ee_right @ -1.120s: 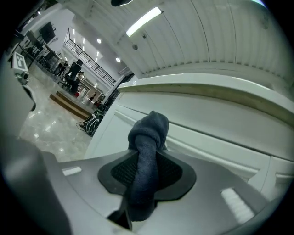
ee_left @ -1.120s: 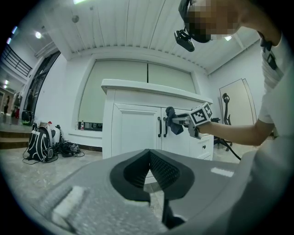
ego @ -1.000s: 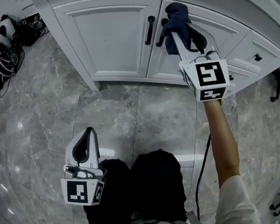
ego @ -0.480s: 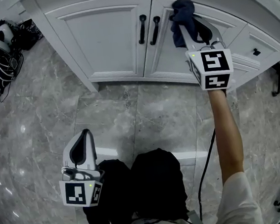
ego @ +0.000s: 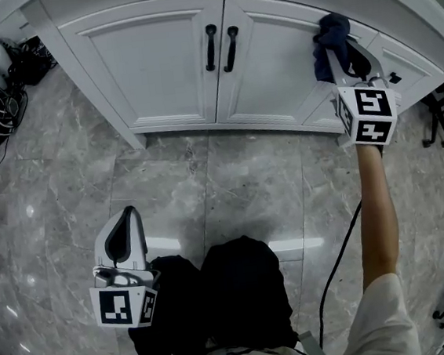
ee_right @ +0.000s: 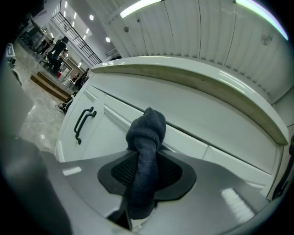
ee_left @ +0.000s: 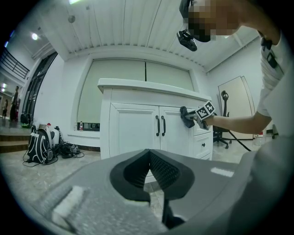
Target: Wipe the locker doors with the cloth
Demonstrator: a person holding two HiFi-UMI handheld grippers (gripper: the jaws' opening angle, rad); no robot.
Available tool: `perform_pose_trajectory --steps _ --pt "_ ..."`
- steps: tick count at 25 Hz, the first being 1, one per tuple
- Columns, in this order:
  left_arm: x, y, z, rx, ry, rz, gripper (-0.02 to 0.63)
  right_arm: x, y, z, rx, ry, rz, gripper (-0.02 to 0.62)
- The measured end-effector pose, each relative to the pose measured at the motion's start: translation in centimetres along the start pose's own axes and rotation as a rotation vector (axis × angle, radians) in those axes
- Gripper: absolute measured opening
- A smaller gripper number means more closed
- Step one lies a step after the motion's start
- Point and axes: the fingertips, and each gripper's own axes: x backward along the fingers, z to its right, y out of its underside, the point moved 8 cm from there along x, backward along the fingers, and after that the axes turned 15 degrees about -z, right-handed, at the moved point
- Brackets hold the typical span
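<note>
Fingers of right gripper (ee_right: pixel 147 158) clamped on dark blue cloth (ego: pixel 326 43), which sits against the upper right corner of the right locker door (ego: pixel 273 65), one o'clock in head view. Left gripper (ee_left: pixel 149 158) fingers closed, empty, eight o'clock.

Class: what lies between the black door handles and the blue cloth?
Only bare white door panel lies between the handles and the cloth, as the head view shows.
</note>
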Motion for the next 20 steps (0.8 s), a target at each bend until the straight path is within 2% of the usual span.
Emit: perform_pose_trajectory --steps 6,8,11,16,20 --pt "-0.1 0.0 0.4 -0.001 0.008 -0.002 0.002 0.5 1.4 1.7 -0.029 0.043 -0.03 0.106" --pt "-0.1 0.1 0.3 0.001 0.008 -0.001 0.002 1.0 1.3 1.5 -0.051 0.033 -0.025 0.104" --pt "-0.1 0.1 0.2 0.003 0.005 -0.001 0.002 1.8 0.5 -0.5 -0.088 -0.054 0.046 0.104" --pt "-0.2 0.2 0.3 0.002 0.001 -0.006 0.002 1.2 -1.8 -7.6 -0.006 -0.183 0.143 0.104" --pt "0.1 0.1 0.3 0.0 -0.008 -0.013 0.002 -0.9 -3.7 -12.3 0.024 -0.265 0.152 0.104"
